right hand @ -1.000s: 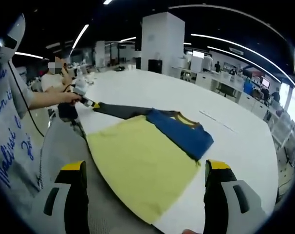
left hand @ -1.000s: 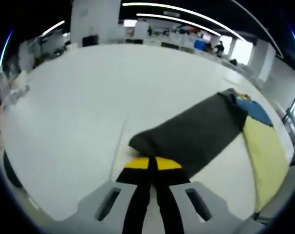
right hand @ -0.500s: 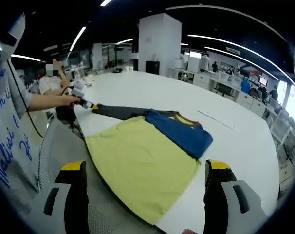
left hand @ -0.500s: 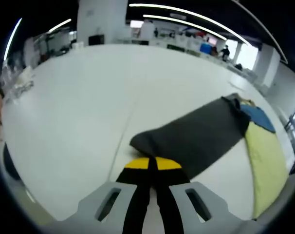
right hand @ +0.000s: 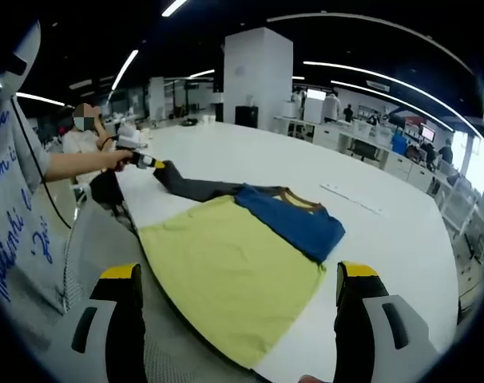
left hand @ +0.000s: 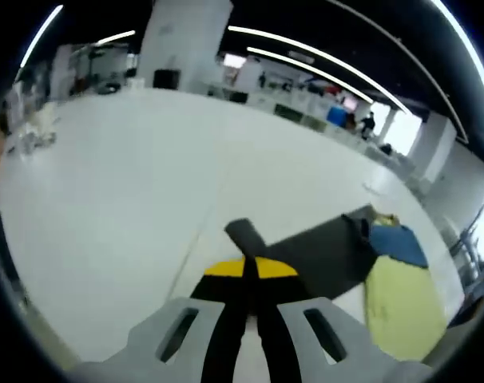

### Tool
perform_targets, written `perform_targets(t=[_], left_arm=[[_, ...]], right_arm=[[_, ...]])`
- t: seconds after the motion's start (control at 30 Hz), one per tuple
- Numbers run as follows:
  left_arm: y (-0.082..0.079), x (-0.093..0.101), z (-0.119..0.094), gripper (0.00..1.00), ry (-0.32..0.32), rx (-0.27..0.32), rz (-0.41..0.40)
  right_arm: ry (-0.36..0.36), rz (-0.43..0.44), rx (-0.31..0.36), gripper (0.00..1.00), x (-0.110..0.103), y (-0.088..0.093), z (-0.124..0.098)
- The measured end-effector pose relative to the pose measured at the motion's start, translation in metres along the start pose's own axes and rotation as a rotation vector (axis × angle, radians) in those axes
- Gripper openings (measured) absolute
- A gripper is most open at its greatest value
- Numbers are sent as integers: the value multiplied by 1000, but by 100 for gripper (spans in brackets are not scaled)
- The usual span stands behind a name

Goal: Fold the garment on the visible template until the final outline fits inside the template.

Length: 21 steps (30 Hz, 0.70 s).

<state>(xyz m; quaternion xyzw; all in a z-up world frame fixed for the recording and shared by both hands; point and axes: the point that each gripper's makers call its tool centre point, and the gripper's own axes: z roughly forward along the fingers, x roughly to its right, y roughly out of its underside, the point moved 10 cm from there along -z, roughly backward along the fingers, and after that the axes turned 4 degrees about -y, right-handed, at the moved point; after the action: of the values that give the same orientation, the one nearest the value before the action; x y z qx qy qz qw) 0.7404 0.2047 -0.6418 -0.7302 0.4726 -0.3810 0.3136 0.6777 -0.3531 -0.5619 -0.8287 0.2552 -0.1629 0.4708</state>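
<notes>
Right gripper view: I see the garment (right hand: 234,271), yellow body with a blue upper part, lying flat on the white table (right hand: 386,239), its near hem just ahead of my right gripper (right hand: 238,319), whose jaws stand wide apart with nothing between them. The dark grey sleeve (right hand: 190,187) stretches away from the garment's far side, its end pinched tight in my left gripper (right hand: 146,162). In the left gripper view, my left gripper (left hand: 246,271) has its jaws together on that sleeve (left hand: 306,251).
</notes>
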Motion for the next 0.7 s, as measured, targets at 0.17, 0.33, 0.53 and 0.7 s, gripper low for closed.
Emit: perform_targets(t=[0.17, 0.33, 0.53, 0.7], left_arm=[[-27, 18, 1, 0, 49, 66, -9], [-48, 34, 7, 0, 91, 104, 2], [-74, 58, 11, 0, 155, 160, -9], [-95, 87, 9, 0, 221, 203, 20]], right_arm=[[-5, 3, 7, 100, 0, -2, -1], [-2, 6, 6, 100, 4, -2, -4], [-4, 11, 10, 100, 3, 1, -5], [-9, 18, 14, 100, 2, 2, -4]])
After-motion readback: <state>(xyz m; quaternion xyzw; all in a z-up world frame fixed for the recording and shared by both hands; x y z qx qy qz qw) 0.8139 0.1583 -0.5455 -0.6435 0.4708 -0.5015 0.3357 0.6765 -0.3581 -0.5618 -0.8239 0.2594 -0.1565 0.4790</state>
